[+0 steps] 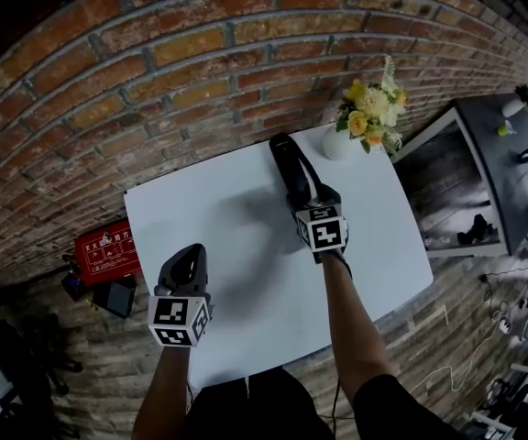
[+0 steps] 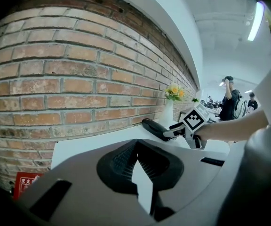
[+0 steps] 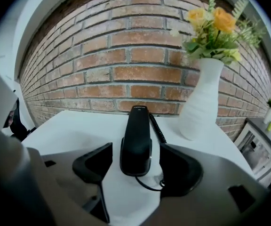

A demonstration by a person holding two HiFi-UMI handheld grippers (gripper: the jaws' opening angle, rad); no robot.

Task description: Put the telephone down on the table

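Jaws: right gripper (image 3: 136, 155) spread, clear of telephone (image 3: 136, 128) on table (image 3: 74, 126); left gripper (image 2: 136, 150) together, empty.

A red brick wall (image 1: 200, 53) with pale mortar joints is seen behind a white tabletop (image 1: 218, 218), whose far edge is set against it. At the tabletop's far right corner a white vase (image 1: 335, 143) is placed, filled with yellow and orange flowers (image 1: 374, 108). A grey cabinet (image 1: 484, 154) is seen to the right of the tabletop. The floor (image 1: 429, 337) is laid in grey-brown strips, and cables (image 1: 498, 314) are strewn over it at the right. A red box (image 1: 108, 250) is set on the floor by the wall at the left. In the left gripper view a white ceiling is lit by a long light strip (image 2: 257, 20), and a standing person (image 2: 229, 102) is seen far off.
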